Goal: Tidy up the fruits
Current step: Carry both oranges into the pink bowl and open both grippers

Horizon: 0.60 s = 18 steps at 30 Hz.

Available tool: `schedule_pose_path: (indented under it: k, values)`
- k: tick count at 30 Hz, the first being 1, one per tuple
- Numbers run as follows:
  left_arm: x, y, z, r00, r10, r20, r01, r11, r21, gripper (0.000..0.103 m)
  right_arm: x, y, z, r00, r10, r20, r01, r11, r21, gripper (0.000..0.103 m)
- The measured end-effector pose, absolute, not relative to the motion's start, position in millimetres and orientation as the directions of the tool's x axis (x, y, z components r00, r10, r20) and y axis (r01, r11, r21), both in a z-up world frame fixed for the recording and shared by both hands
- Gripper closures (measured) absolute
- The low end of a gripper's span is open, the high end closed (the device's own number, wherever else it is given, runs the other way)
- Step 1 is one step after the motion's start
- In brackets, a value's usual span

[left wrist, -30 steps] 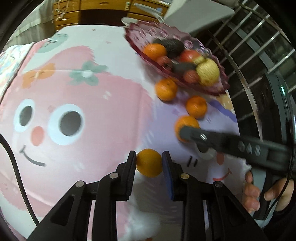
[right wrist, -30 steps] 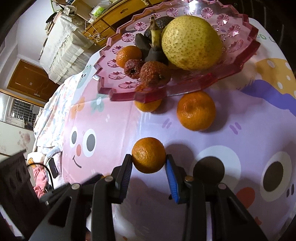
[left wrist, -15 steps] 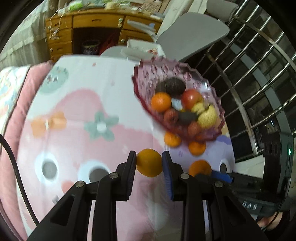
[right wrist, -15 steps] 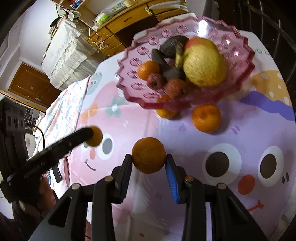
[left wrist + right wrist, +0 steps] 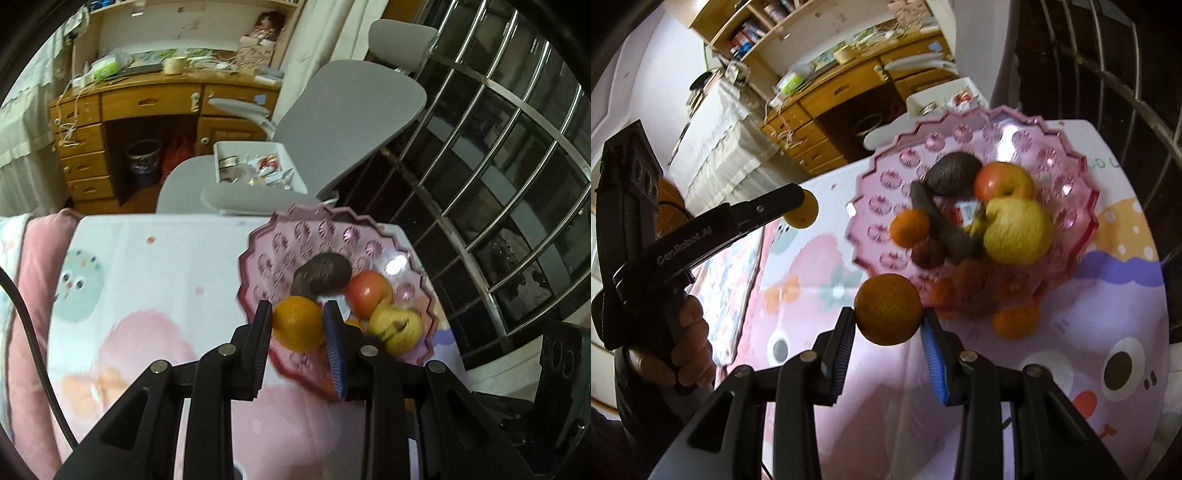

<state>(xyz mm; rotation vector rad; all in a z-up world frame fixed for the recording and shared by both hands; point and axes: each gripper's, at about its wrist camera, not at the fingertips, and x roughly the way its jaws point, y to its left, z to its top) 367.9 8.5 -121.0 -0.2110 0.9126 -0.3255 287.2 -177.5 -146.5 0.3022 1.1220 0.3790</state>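
Two handheld grippers, each clamped on an orange, hang above a table draped in a smooth cartoon-print cloth (image 5: pixel 1071 332) of pinks and purples. The left gripper (image 5: pixel 298 328) pinches a glossy yellow-orange fruit (image 5: pixel 298 324) between its ribbed pads, just over the near rim of the fruit plate (image 5: pixel 280 258), a translucent pink dish with a zigzag edge and moulded flower studs. The right gripper (image 5: pixel 888 325) is closed on a rougher, dimpled, darker orange (image 5: pixel 888 309), held off the cloth just short of the plate's near-left edge. In the right wrist view the plate holds a wrinkled dark avocado (image 5: pixel 955 173), a red-and-yellow apple (image 5: pixel 1003 181), a large speckled yellow pear (image 5: pixel 1015 230), one small orange (image 5: pixel 909 228), a shrivelled dark red fruit (image 5: pixel 928 254) and a blackened curved stem-like piece (image 5: pixel 942 229); more fruit at the near edge is blurred. One further orange (image 5: pixel 1014 321) lies on the cloth beneath the plate's near rim, and another shape seen through the pink plastic cannot be made out. A second ago both oranges sat at cloth level with the plate well ahead; now both are lifted and the plate is close below. Beyond stand a grey office chair (image 5: pixel 351 122), a wooden desk (image 5: pixel 147 110) and a metal window grille (image 5: pixel 509 155).
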Motion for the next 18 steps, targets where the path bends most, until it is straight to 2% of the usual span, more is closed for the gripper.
schedule_pose_path:
  k: [5, 12, 14, 16, 18]
  values:
    - [384, 2, -137, 0.571, -0.393, -0.721, 0.206, 0.919, -0.337, 0.076, 296, -180, -149, 0.43, 0.397, -0.811, -0.107, 0.914, 0.391, 0.066]
    - [398, 1, -162, 0.534, -0.405, -0.742, 0.191, 0.913, -0.361, 0.076, 303, -179, -161, 0.433, 0.37, -0.822, -0.069, 0.923, 0.379, 0.065]
    - [402, -1, -167, 0.526, -0.407, -0.747, 0.185, 0.912, -0.367, 0.069, 304, -178, -162, 0.439, 0.364, -0.821, -0.065, 0.925, 0.375, 0.065]
    - [403, -4, -171, 0.512, -0.402, -0.759, 0.188, 0.915, -0.358, 0.059, 304, -177, -162, 0.449, 0.356, -0.819, -0.064, 0.928, 0.368, 0.065]
    - [403, -7, -172, 0.508, -0.399, -0.764, 0.193, 0.917, -0.35, 0.056, 303, -178, -160, 0.465, 0.355, -0.811, -0.07, 0.928, 0.366, 0.065]
